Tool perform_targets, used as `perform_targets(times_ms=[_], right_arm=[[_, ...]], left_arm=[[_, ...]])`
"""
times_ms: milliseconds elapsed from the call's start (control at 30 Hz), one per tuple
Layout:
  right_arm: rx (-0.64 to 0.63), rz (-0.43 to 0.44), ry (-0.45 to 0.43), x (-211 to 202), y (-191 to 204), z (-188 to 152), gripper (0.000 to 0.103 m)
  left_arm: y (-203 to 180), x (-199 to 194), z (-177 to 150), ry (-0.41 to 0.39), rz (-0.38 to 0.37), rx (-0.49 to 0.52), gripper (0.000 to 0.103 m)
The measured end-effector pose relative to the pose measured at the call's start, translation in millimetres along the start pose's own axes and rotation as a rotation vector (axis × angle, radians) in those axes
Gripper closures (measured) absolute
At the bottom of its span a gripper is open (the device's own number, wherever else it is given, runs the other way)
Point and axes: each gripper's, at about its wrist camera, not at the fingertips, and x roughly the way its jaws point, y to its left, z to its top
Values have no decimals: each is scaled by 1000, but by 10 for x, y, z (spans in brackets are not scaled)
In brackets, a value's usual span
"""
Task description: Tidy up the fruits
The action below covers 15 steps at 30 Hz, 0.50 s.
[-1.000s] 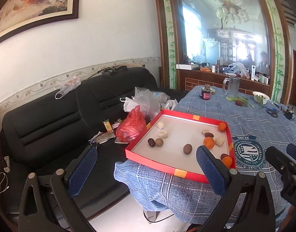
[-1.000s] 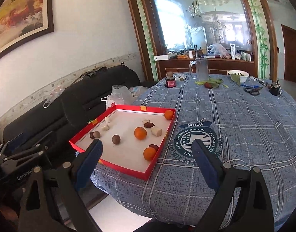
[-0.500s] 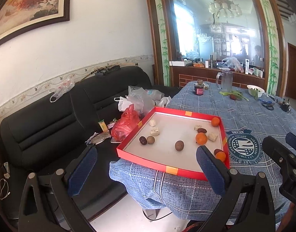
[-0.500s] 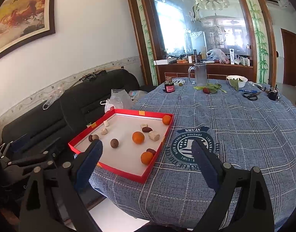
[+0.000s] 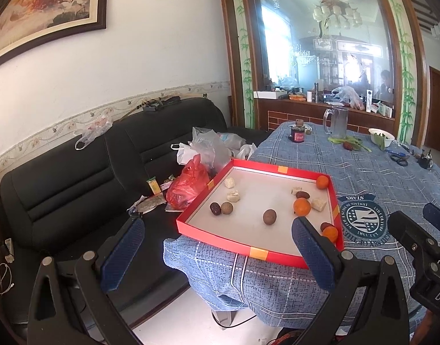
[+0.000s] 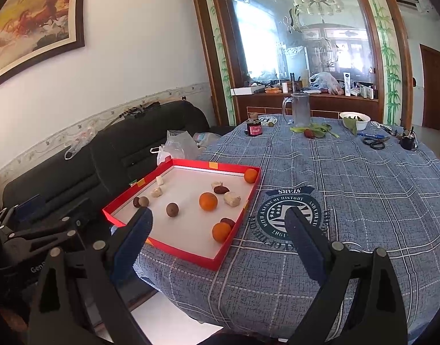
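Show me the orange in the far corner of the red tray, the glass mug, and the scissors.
corner orange [image 6: 251, 175], right wrist view, middle of its peel.
glass mug [image 6: 300, 109], right wrist view, middle of its body.
scissors [image 6: 373, 144], right wrist view, on the handles.

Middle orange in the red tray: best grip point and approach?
Grip the middle orange across its widest part, coming from above with the right gripper, which looks nearer. It is round, so any axis holds. Set the fingers near-to-far: a pale chunk sits close on its right and a dark fruit just behind, while the front is clear.
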Motion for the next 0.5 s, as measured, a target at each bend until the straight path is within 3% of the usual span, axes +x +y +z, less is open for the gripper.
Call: perform_targets(times_ms=[500], right_arm=[[-7, 5, 4, 8, 38, -40, 10]], left_arm=[[43, -17, 0, -5, 5, -15, 0]])
